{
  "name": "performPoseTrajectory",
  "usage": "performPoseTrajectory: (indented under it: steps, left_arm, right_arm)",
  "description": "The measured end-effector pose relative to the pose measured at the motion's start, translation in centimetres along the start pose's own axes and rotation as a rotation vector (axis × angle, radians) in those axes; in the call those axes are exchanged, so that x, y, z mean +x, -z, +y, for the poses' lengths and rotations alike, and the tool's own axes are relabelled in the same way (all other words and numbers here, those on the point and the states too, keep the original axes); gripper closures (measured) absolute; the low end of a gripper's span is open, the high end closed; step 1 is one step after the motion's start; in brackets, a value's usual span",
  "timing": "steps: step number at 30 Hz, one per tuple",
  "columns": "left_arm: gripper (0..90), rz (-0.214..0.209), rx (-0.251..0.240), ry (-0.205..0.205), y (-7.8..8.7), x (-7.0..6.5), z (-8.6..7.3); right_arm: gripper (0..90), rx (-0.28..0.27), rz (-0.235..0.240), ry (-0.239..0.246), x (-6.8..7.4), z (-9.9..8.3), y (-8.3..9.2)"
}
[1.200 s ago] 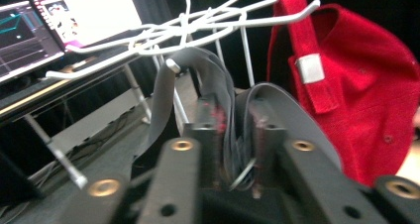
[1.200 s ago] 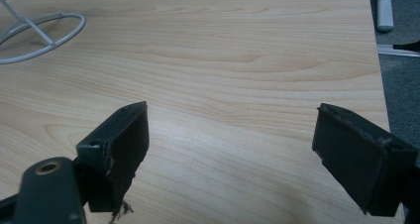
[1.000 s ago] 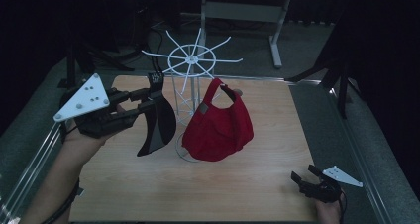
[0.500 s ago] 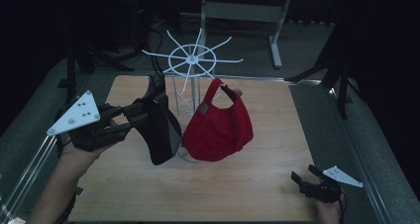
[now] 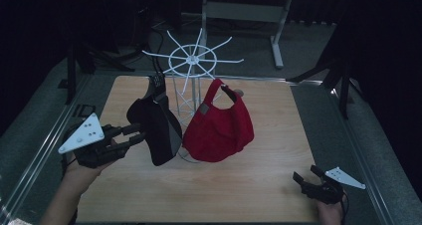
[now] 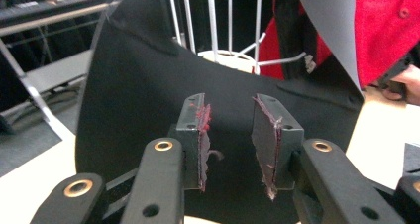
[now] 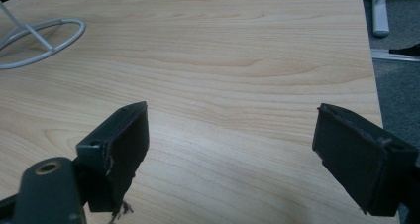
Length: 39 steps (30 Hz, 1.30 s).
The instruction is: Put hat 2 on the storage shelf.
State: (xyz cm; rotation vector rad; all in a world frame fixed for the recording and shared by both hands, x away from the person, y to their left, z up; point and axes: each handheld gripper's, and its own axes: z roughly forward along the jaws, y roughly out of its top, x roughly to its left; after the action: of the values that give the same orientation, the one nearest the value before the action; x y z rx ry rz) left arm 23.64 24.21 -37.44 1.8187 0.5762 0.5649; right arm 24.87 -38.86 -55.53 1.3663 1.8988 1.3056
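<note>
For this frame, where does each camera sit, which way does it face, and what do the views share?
High view: above the person's side, looking forward and down on the table; forearms, left gripper, right gripper.
Left gripper view: along its jaws at the black bag, red bag behind.
Right gripper view: along its wide-open jaws at bare wood.
Shared: the white wire rack, its base ring.

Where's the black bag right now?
In the high view the black bag hangs left of centre, beside the red bag at the white rack, with the left gripper at its left edge.
</note>
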Motion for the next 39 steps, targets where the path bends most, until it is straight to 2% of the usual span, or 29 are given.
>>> performPoseTrajectory:
  steps: [12,20,24,39]
  left_arm:
    - [66.0,0.010,0.017,0.060,-0.6,0.0,-4.4]
    - [63.1,0.027,0.034,0.070,-1.1,-0.1,-6.8]
    - [62.0,0.016,0.039,0.085,-1.6,-0.2,-8.1]
    - [60.3,0.007,0.124,0.179,-3.4,-0.6,-13.7]
  right_arm:
    - [14.2,-0.001,-0.002,0.002,0.0,0.0,0.0]
    - [14.2,-0.005,-0.001,-0.005,0.0,0.0,0.0]
    - [14.2,-0.005,-0.002,-0.004,0.0,0.0,0.0]
    - [14.2,-0.004,-0.001,-0.006,0.0,0.0,0.0]
